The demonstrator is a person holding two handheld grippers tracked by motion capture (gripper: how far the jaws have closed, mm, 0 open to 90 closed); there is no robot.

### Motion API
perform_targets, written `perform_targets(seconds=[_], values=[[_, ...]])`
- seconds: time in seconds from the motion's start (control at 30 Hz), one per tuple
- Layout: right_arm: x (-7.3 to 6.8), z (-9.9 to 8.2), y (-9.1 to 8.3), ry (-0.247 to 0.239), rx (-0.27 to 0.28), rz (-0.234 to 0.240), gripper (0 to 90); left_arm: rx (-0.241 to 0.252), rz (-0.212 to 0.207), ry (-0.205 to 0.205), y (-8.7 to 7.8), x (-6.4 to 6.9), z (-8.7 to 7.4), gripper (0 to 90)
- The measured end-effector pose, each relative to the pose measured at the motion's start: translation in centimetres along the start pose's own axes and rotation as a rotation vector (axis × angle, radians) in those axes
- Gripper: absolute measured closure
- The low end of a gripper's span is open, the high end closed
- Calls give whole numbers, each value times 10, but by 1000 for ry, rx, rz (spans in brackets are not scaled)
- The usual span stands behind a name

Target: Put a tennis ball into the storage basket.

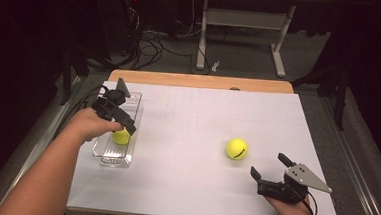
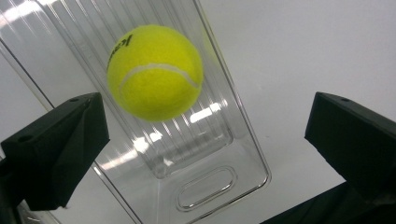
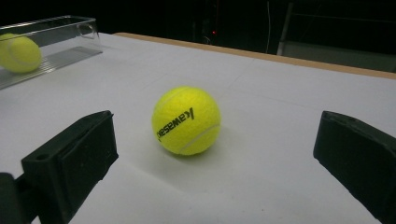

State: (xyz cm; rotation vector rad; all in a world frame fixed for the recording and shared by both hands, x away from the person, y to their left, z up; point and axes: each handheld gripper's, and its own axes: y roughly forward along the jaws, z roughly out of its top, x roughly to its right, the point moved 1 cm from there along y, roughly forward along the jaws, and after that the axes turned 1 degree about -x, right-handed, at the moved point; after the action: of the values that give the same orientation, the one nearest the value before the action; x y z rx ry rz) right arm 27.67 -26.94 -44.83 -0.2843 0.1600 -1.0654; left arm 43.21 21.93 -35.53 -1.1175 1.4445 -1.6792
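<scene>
One yellow tennis ball (image 2: 155, 72) is seen lying in the clear plastic tray (image 2: 243, 154) at the left of the white table (image 1: 183, 187), free of any grip. A second tennis ball (image 3: 186, 120) rests on the bare table, right of the middle and well apart from the tray. Above the tray, the left gripper (image 2: 201, 140) is held with its jaws spread wide, nothing pressed between them. The right gripper (image 3: 210, 154) is pointed at the second ball, jaws wide and empty, the ball just ahead of them. The work in hand is judged to be the pickup of this second ball. It would best be approached low and level, so that the ball is centred between the pads before the jaws are closed gently, since a round ball may be nudged away.
</scene>
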Motion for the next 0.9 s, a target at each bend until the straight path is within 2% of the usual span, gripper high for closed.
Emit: perform_targets(seconds=[0.13, 0.33, 0.47, 0.53, 0.9], values=[[0, 0, 0, -4, 2, -1, 3, 1, 9, 12, -1, 7, -4, 8], [-1, 0, 0, 0, 1, -3, 3, 32, 1, 30, -5, 15, -10, 8], [-1, 0, 1, -3, -1, -2, 3, 25, 0, 50, -5, 22, -13, 8], [-2, 0, 1, -2, -2, -1, 3, 26, -15, 63, -6, 28, -15, 8], [-2, 0, 1, -2, -2, -1, 3, 12, -38, 132, 0, 54, -19, 8]])
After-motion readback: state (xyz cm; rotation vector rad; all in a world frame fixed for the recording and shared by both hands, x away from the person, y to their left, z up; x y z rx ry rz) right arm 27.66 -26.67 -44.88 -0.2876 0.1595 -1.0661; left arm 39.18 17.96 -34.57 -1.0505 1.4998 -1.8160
